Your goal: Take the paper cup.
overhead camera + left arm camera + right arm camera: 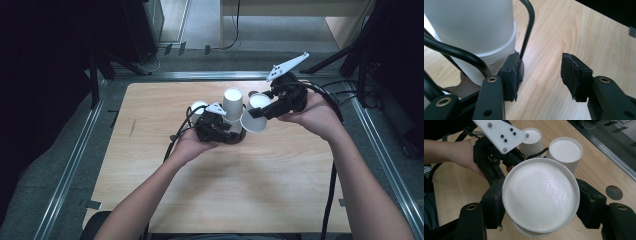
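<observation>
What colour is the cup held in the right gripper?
White: the cup is plain white foam with no pattern, seen best in the right gripper view.

Four white cups: one (254,120) tilted, one tall stack (232,106), two (198,106) (259,100) behind; two tools (235,131) (256,114).
</observation>
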Available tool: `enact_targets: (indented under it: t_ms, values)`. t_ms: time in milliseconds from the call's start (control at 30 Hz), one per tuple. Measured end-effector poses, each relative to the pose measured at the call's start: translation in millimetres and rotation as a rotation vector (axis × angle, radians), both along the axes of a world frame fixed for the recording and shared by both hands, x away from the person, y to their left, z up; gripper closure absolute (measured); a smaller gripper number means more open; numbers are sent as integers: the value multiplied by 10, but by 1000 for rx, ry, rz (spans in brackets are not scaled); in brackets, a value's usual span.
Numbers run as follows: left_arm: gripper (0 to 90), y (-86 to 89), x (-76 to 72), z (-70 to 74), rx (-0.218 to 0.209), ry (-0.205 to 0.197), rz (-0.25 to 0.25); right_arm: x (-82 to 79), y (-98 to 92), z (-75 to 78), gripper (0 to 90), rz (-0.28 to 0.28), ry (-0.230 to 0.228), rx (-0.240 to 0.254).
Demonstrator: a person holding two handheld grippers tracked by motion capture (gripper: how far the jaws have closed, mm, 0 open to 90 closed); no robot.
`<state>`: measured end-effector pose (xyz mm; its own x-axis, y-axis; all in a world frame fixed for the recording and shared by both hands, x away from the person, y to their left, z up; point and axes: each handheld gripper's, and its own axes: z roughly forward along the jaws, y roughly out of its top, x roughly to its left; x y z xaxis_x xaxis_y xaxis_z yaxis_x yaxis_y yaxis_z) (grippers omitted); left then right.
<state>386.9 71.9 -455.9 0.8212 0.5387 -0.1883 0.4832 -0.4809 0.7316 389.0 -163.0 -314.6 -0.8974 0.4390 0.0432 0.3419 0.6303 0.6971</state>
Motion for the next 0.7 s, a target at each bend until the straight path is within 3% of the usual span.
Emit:
enact_targets:
  t_ms: [67,233,433,700]
  values:
    - [448,32,-21,-12,-37,15,-27,-48,-9,-75,333,10,3,-7]
    - [435,70,-82,-11,-47,5,-44,-114,-45,-208,333,21,16,4]
    - [430,117,-155,9,-37,59,-96,-201,-83,-384,334,32,37,6]
    - [389,166,-242,-1,-19,63,-120,-268,-85,-588,335,50,57,15]
